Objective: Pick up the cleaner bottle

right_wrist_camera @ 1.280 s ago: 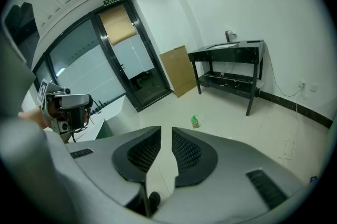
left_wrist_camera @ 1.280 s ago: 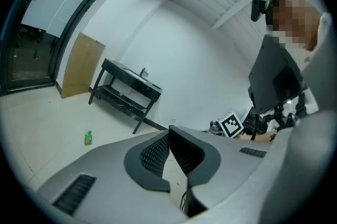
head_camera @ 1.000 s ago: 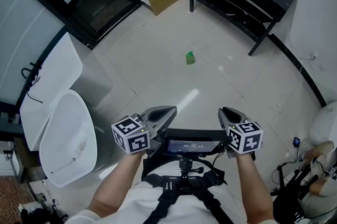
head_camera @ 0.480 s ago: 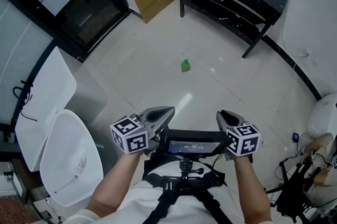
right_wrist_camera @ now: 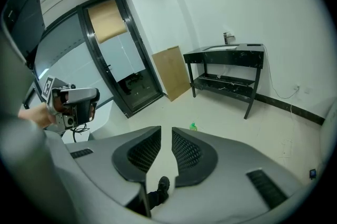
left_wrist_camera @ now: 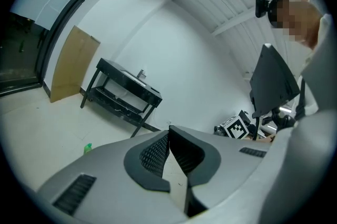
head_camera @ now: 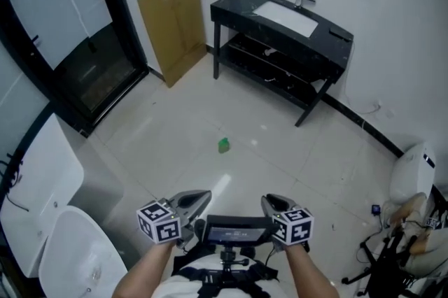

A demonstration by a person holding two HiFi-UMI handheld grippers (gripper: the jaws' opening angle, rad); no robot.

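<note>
The cleaner bottle [head_camera: 223,145] is only a small green speck in every view. Its label and the way its nozzle faces are too small to tell. It looks to stand upright, long axis vertical, but that is not certain. It sits alone on the pale floor [head_camera: 294,164], well ahead of both grippers, between them and the black table [head_camera: 238,13].

At the lower left of the head view a white fixture [head_camera: 70,258] is cut off by the picture's edge. The person's forearms run out of the bottom edge.

There is one bottle, one black table with a sink set in its top, one cardboard sheet [head_camera: 171,24] leaning on the wall, and two grippers.

The left gripper [head_camera: 203,196] has its jaws together, tips meeting, with nothing between them. The right gripper [head_camera: 269,201] shows a narrow gap between its jaws, and only floor is seen through it. Both are held low, near the person's body, well apart from the bottle.
</note>
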